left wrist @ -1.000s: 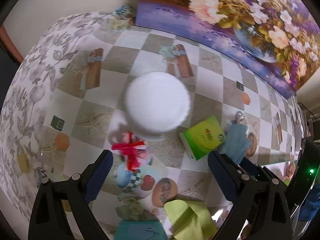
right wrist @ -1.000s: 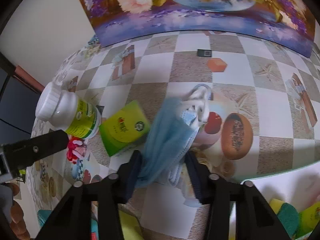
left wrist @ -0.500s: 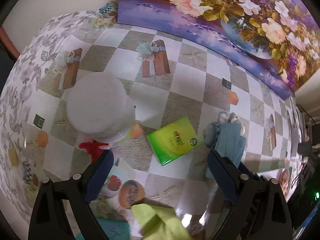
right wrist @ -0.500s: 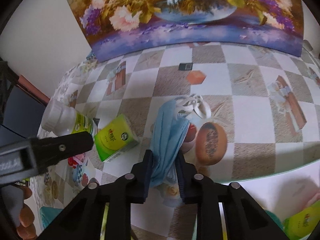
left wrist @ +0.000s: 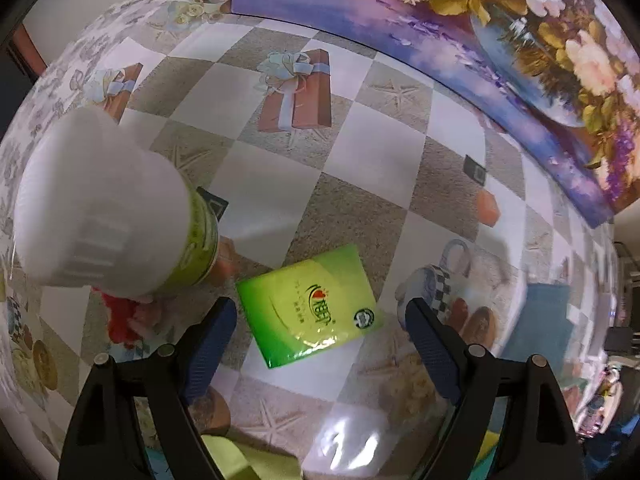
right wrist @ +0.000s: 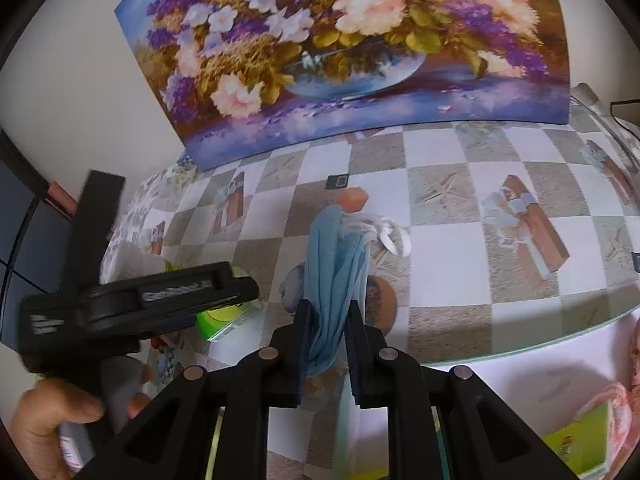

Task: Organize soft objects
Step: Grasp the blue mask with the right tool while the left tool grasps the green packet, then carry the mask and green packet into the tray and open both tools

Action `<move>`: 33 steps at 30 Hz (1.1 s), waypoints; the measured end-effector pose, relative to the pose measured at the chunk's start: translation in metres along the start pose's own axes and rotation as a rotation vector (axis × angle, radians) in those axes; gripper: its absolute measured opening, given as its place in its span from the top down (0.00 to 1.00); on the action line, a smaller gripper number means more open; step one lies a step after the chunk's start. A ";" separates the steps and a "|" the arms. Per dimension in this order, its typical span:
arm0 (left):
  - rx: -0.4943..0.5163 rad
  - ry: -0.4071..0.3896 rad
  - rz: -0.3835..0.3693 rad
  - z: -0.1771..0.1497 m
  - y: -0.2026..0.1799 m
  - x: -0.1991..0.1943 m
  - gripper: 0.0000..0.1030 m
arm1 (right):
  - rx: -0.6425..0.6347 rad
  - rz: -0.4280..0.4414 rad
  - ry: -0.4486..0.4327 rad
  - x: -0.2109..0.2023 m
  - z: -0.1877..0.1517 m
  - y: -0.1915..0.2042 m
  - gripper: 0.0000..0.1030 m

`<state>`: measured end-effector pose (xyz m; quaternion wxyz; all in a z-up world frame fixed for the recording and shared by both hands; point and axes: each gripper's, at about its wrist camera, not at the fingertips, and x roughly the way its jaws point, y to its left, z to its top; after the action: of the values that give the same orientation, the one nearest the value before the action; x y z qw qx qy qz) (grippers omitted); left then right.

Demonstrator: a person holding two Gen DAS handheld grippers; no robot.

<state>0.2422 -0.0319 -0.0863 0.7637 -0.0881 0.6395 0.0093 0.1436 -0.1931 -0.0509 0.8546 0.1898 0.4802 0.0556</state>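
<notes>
A white-capped bottle (left wrist: 108,208), blurred in the left wrist view, hides most of a red item (left wrist: 120,322) behind it, while in the right wrist view the left tongs (right wrist: 140,312) smear across the frame and cover all but a corner of the green tissue pack (right wrist: 220,320). The blue face masks (right wrist: 332,280) disappear at their lower end between the pads of the right tongs (right wrist: 326,344). At the lower right edge, a yellow-green pack (right wrist: 580,448) and pink fabric (right wrist: 624,400) are cut off, too partial to identify.
</notes>
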 end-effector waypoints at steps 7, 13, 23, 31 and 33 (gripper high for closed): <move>0.009 -0.015 0.052 -0.003 -0.010 0.007 0.30 | 0.024 0.010 -0.010 -0.006 0.002 -0.011 0.83; 0.010 -0.037 0.026 -0.015 -0.017 -0.006 0.30 | 0.048 0.011 -0.015 -0.014 0.004 -0.019 0.83; 0.068 -0.200 -0.074 -0.054 -0.027 -0.092 0.30 | 0.076 -0.035 -0.080 -0.078 0.010 -0.023 0.83; 0.192 -0.290 -0.154 -0.105 -0.054 -0.139 0.30 | 0.087 -0.153 -0.154 -0.149 0.006 -0.039 0.83; 0.228 -0.301 -0.155 -0.118 -0.062 -0.141 0.30 | 0.096 -0.189 -0.166 -0.165 0.004 -0.047 0.83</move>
<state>0.1097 -0.0960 0.0398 0.8541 -0.0475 0.5063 -0.1090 0.0547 -0.2831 0.0649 0.8826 0.1883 0.4259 -0.0642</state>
